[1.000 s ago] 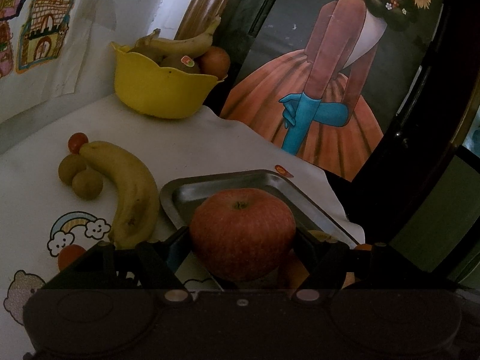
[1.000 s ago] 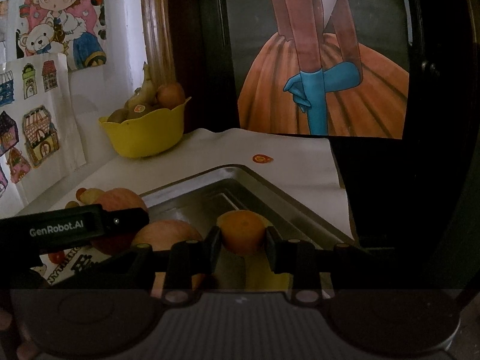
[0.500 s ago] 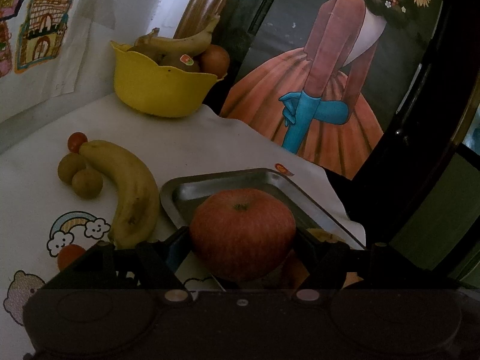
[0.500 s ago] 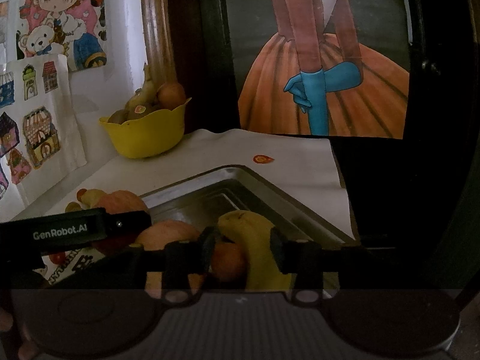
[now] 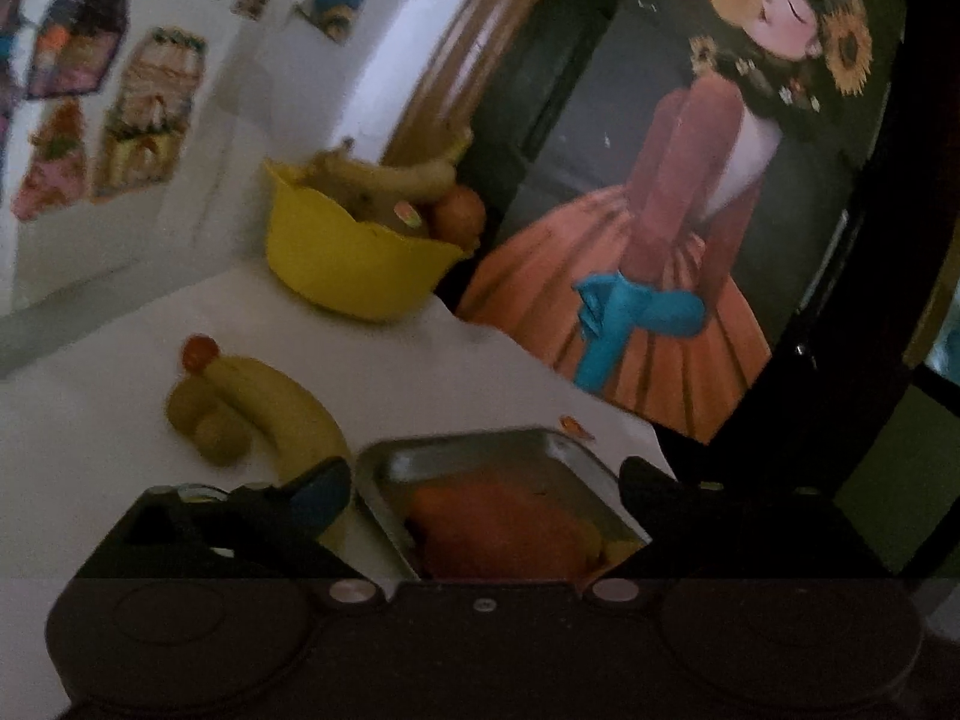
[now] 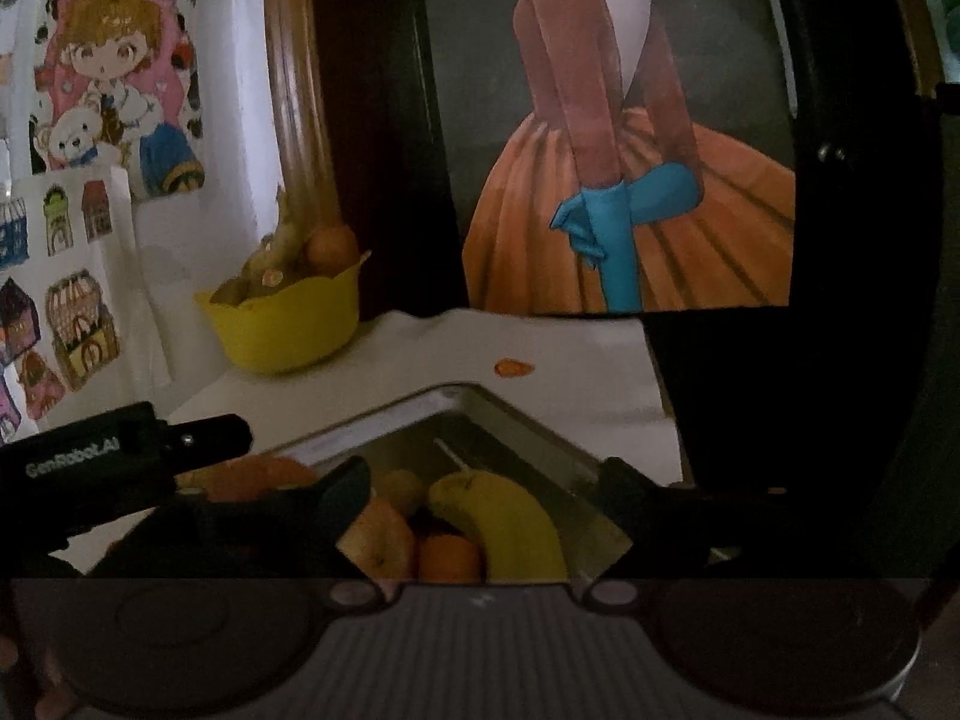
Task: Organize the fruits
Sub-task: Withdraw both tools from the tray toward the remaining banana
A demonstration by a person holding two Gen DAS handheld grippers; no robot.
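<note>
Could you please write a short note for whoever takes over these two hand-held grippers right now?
Left hand-held gripper: jaws just opened, holding nothing; apple lies in the metal tray.
Right hand-held gripper: jaws just opened, holding nothing, over the tray's banana and orange.
Done: several fruits are in the tray.
Left: a banana, two kiwis and a small red fruit on the tablecloth; the yellow bowl holds more.

Left gripper [image 5: 486,480]: jaws spread wide, just opened, nothing pressed between the pads; pointing slightly downward.
Right gripper [image 6: 480,480]: jaws likewise spread wide, just opened, pads clear of any object; pointing slightly downward.
Relative position: the left gripper's body enters the right wrist view from the left.
</note>
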